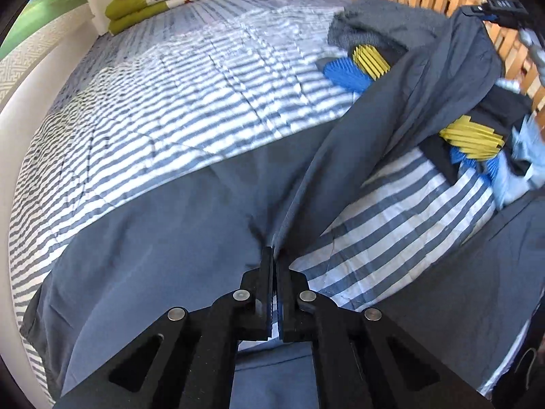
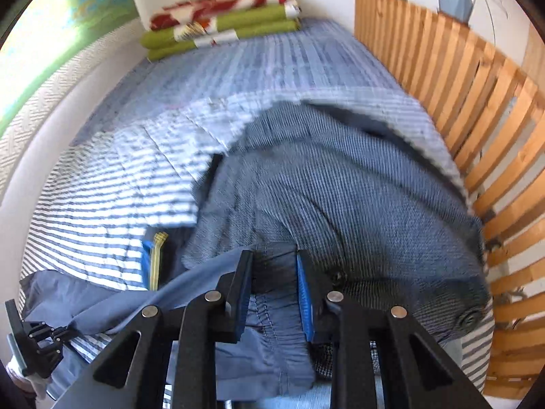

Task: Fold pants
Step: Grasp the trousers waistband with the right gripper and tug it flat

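Left wrist view, nearest: the left gripper [image 1: 274, 255] is closed, its jaws pinching a thin fold of the grey-blue pants [image 1: 163, 238] at roughly 6 o'clock. From the pinch a taut ridge of cloth runs up toward 1 o'clock, where the right gripper [image 1: 500, 10] shows only as dark hardware at the frame edge. The garment's broad panel lies flat on the striped bedspread [image 1: 153, 95] from 6 toward 8 o'clock.

Right wrist view, nearest: the right gripper [image 2: 274, 259] has its jaws partly closed on the gathered elastic waistband [image 2: 269, 310] of the pants; cloth fills the gap and the pads appear to press on it. The left gripper [image 2: 30, 344] sits at 8 o'clock, with cloth stretched toward it.

Middle distance: a heap of other clothing [image 2: 340, 187], grey woven cloth with buttons, lies just beyond the right jaws, touching the pants. Yellow and blue ribbed pieces [image 1: 361, 64] rest by the heap at 1 o'clock in the left view.

Far: a folded green and red blanket [image 2: 221, 24] at 12 o'clock, a wooden slatted rail [image 2: 477, 102] at 2 to 4 o'clock.

Assessment: the step is carrying a held edge across to make a fold. Recommendations: keep even tension between both grips, lift the waistband clear of the heap so no neighbouring cloth is dragged, and lay the edge onto the flat panel squarely before releasing. Motion blur limits finer detail.
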`<action>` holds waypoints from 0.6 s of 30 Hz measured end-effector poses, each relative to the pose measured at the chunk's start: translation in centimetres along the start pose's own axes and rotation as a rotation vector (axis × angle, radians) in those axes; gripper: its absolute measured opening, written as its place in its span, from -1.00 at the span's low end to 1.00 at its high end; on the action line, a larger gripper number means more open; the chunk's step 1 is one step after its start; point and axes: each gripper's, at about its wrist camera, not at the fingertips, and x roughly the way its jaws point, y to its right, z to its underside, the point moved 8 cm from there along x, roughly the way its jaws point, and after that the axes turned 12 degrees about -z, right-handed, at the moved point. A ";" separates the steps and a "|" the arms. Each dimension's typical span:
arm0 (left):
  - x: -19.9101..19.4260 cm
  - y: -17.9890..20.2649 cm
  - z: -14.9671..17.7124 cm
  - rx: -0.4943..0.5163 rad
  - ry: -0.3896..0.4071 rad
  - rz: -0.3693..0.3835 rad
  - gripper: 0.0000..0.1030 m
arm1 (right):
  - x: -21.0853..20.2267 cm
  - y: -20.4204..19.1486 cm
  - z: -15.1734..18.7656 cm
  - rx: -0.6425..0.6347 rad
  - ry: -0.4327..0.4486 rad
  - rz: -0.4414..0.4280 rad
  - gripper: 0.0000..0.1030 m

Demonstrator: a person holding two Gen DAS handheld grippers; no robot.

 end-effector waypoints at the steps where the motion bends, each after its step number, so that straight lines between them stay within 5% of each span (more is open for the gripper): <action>1: -1.1 -0.6 0.0 -0.024 0.022 0.010 -0.99 | -1.7 -0.8 -0.5 -0.039 0.041 -0.004 -0.57; 5: -4.6 -1.2 2.1 -0.078 0.046 0.059 -0.99 | -9.3 -3.7 1.0 -0.228 0.179 -0.021 -0.57; 8: -5.0 0.7 5.8 -0.027 -0.039 0.161 -0.96 | -11.9 -3.7 5.8 -0.265 0.122 -0.041 -0.46; 10: -4.6 1.3 8.0 -0.021 -0.103 0.187 -0.82 | -12.2 -2.1 10.4 -0.247 0.031 -0.046 0.04; 13: -4.5 0.4 9.0 -0.053 -0.118 0.164 -0.74 | -11.8 0.9 15.1 -0.155 -0.040 -0.008 0.06; 18: -6.1 -2.9 9.1 -0.153 -0.078 0.130 -0.74 | -10.7 3.3 14.7 -0.010 -0.049 -0.029 0.06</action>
